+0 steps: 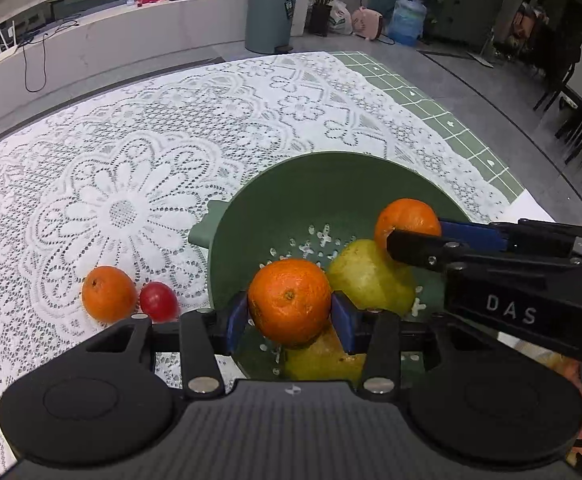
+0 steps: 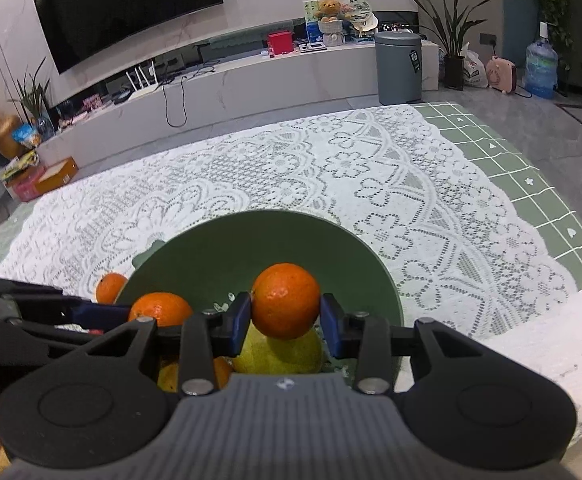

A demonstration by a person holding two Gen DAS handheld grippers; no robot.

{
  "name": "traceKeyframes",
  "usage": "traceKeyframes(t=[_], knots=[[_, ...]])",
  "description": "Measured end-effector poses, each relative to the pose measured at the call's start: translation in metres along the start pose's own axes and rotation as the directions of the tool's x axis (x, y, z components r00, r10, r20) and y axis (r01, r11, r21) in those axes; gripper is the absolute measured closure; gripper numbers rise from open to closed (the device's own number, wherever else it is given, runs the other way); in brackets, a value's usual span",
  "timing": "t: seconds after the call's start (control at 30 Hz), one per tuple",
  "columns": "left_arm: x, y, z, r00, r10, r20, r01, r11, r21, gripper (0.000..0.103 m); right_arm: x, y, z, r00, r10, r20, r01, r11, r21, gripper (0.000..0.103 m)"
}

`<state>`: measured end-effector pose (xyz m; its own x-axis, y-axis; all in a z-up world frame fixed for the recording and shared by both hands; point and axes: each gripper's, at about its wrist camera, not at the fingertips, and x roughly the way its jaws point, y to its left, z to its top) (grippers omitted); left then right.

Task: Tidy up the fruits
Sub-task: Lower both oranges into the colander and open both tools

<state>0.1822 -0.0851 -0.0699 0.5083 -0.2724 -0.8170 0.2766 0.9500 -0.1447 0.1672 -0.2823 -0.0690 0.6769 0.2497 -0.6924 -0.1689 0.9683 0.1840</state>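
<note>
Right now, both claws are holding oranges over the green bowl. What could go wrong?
1. The left gripper and right gripper are close together over the bowl and might bump.
2. A dropped orange could bounce off the pear.
3. The loose orange and red fruit outside might roll if the bowl gets nudged.

Left claw (image 1: 291,316): matt black plastic arms, blue rubbery-looking pads, small shiny metal pins at the joints; ribbed grey matt housing behind. Between its pads, an orange (image 1: 289,300) with glossy, finely pitted peel. Just ahead of the claw, the colander (image 1: 331,176) was smooth matt green plastic, pierced at the bottom. Inside it, beyond the claw, a pear (image 1: 367,276) with smooth, faintly waxy yellow-green skin. Left of the claw, a red fruit (image 1: 158,300) looked glossy and smooth. The tabletop carried a white lace cloth (image 1: 131,184), openwork and rough-textured, over a flat matt green cover (image 1: 451,120) with printed white lines.

Right claw (image 2: 285,316): same black plastic and blue pads.
</note>
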Motion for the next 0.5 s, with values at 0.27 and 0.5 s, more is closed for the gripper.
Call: traceKeyframes(t=[0.27,0.5], knots=[[0.0029,-0.0018,0.0006,1.000,0.008,0.013,-0.008,1.000,0.014,0.051,0.0021,-0.0022,0.0012,1.000,0.009,0.013,-0.009,1.000,0.014,0.068],[-0.0014,0.0007,0.0002,1.000,0.000,0.031,0.000,1.000,-0.008,0.046,0.0023,-0.0057,0.0015,1.000,0.009,0.018,-0.010,0.999,0.037,0.068]])
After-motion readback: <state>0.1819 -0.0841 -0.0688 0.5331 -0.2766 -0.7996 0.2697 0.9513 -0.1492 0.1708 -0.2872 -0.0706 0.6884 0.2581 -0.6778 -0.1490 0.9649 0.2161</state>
